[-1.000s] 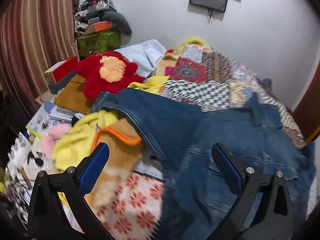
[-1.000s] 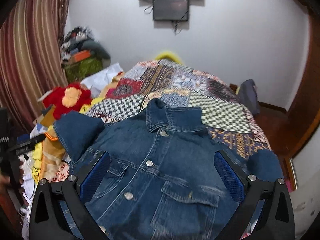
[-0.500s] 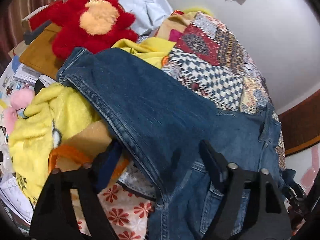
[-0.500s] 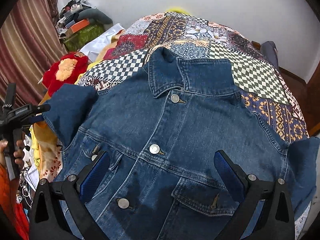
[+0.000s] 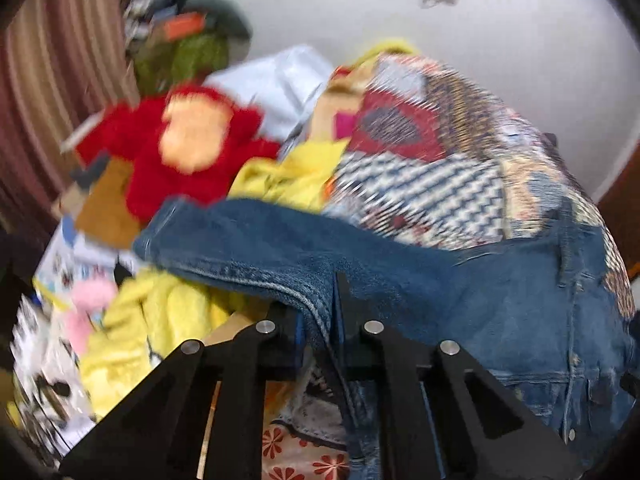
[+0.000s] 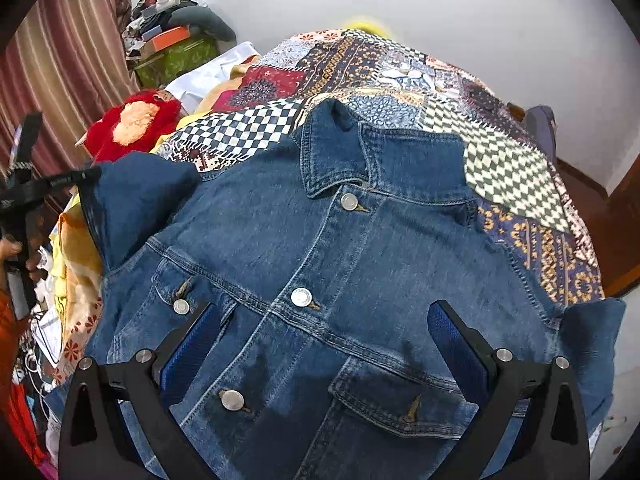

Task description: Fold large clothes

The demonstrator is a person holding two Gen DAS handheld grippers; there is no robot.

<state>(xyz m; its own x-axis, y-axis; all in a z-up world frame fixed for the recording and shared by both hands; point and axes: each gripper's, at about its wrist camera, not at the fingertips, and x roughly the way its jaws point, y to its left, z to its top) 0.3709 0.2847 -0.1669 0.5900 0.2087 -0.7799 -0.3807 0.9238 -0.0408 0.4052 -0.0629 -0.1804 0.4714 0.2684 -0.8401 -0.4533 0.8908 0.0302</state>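
Denim jacket (image 6: 320, 280) lies front-up on the bed, spread over the patchwork quilt (image 6: 400, 68); collar points toward the far wall, front is buttoned, both chest pockets face up. Landmark for all positions: the jacket.

Left hand-held gripper (image 5: 318, 320): jaws drawn close together, pinching a fold of the jacket's left sleeve (image 5: 280, 252) along its seamed edge. Denim runs between the two fingers and hangs down below them. The sleeve stretches away from the jacket body toward the cuff end, over a yellow cloth (image 5: 160, 320). Left view is motion-blurred; fine detail is not readable.

Right hand-held gripper (image 6: 320, 344): jaws spread wide, blue pads visible on both fingers, nothing between them. It hangs above the lower front of the jacket, over the button placket, with one chest pocket near each finger. Contact with the fabric cannot be determined.

In the right view the left hand-held gripper (image 6: 44, 188) shows at the sleeve end of the jacket, dark and partly cut off by the frame edge.

Surroundings: red plush toy (image 6: 132, 124) beyond the left sleeve, on the side away from the jacket body. Striped curtain (image 6: 60, 80) farther out on that same side.
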